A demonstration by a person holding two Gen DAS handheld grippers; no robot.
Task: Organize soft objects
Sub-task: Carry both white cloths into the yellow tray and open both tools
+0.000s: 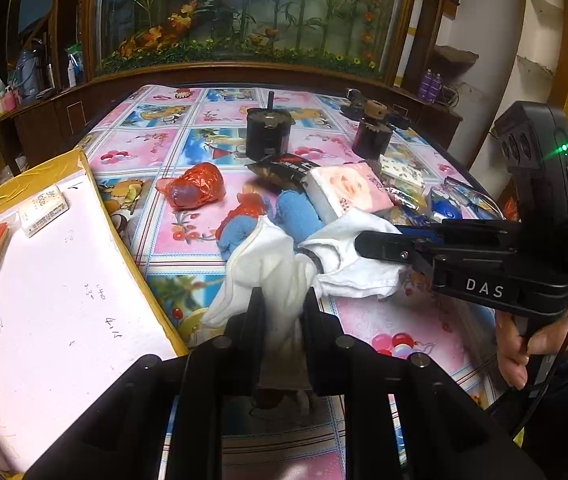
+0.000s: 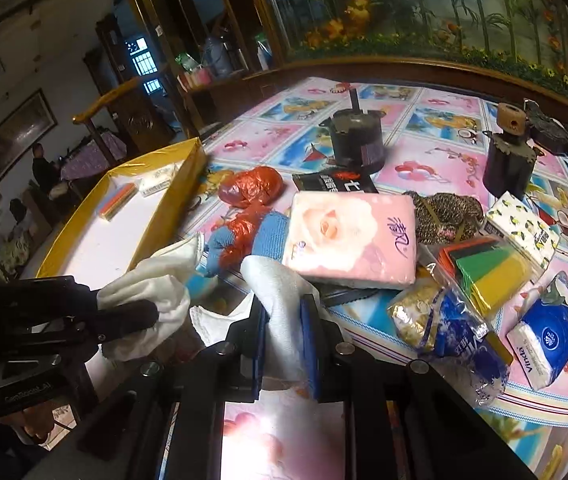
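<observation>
White cloth (image 1: 279, 264) pinched at two ends, stretched between left tongs (image 1: 282, 304) and right tongs (image 2: 286, 312), both clamped on it; held just above the worktop (image 1: 171, 148), probably for folding.

The white cloth (image 1: 284, 264) is crumpled and pinched at two ends, hanging just above the near table. Just behind it lie blue and red gloves (image 1: 251, 220) and a soft pink tissue pack (image 2: 348, 236).
</observation>
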